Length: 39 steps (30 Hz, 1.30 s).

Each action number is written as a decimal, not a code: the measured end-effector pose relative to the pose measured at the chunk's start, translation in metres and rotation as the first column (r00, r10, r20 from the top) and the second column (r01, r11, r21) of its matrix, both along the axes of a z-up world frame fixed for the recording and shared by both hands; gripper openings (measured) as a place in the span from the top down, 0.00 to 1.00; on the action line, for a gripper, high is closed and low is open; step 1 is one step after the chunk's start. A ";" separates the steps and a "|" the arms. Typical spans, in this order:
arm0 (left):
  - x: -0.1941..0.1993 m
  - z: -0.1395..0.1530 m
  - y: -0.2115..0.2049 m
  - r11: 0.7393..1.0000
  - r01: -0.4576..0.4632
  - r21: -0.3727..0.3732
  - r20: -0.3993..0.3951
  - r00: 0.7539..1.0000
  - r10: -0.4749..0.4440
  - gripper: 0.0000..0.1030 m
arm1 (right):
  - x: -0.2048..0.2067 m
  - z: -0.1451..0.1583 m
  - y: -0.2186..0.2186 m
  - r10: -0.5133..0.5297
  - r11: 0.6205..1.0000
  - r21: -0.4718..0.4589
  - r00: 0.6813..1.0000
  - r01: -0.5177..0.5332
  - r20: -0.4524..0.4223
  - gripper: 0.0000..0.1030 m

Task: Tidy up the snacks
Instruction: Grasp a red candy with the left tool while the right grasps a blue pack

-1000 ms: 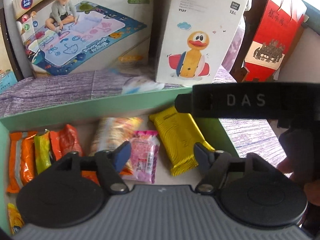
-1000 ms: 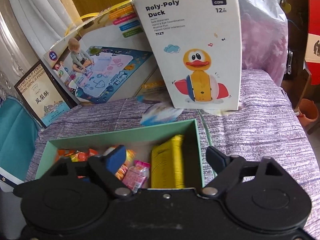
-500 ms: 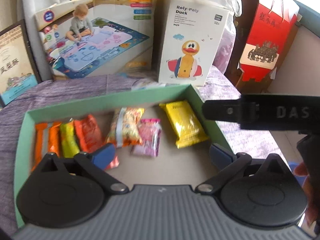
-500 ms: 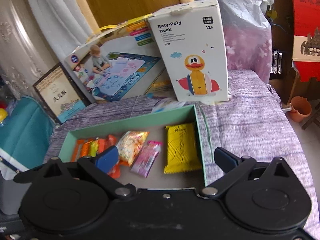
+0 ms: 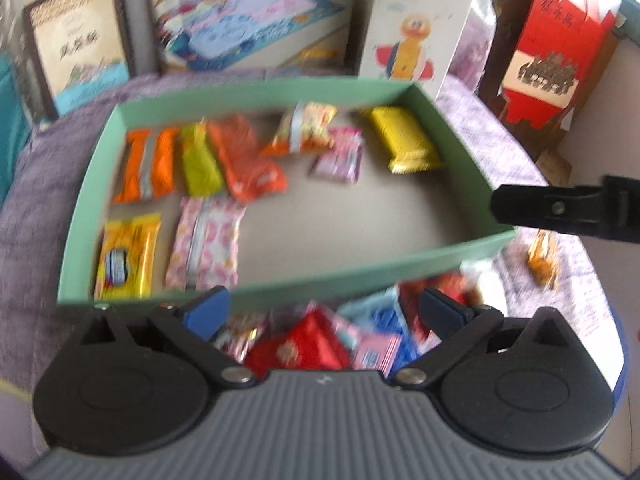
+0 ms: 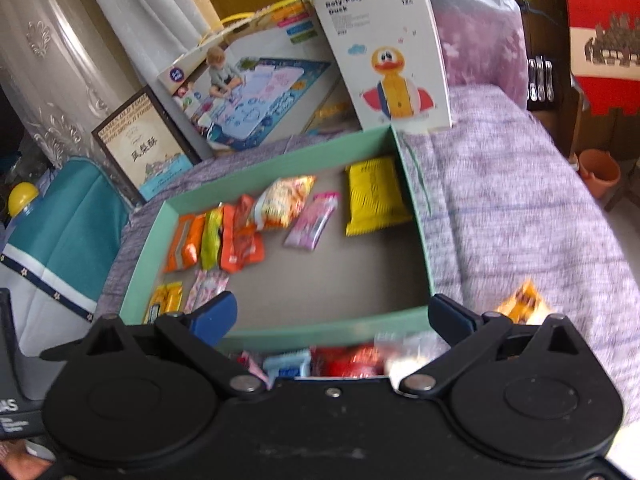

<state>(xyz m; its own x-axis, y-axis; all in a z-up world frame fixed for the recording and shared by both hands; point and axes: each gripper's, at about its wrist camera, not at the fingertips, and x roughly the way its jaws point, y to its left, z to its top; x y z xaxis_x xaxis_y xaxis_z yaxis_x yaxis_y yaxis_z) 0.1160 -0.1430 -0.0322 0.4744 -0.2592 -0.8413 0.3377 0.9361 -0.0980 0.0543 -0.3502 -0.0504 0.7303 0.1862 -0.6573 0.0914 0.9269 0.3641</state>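
Both tools — left tool (image 5: pixel 325 311), right tool (image 6: pixel 332 314) — gape empty above the green box's (image 5: pixel 360 268) near rim, seemingly clear.

My two sets of tongs, up close

My left tongs (image 5: pixel 324 312) have a ribbed grey body; my right tongs (image 6: pixel 332 316) are all black; both have blue fingertips (image 5: pixel 206 314) and silver pivot screws.

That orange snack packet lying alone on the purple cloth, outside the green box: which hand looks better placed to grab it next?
Probably the right. The orange packet lies just beyond the open right gripper, off its right finger. From the left gripper, also open and empty, it lies farther off to the right, past the green box corner.
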 end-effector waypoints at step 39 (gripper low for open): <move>-0.017 -0.058 0.046 0.981 0.167 -0.098 -0.110 0.978 -0.178 0.24 | 0.012 -0.077 0.079 0.067 0.998 0.010 0.979 -0.066 -0.194 0.57</move>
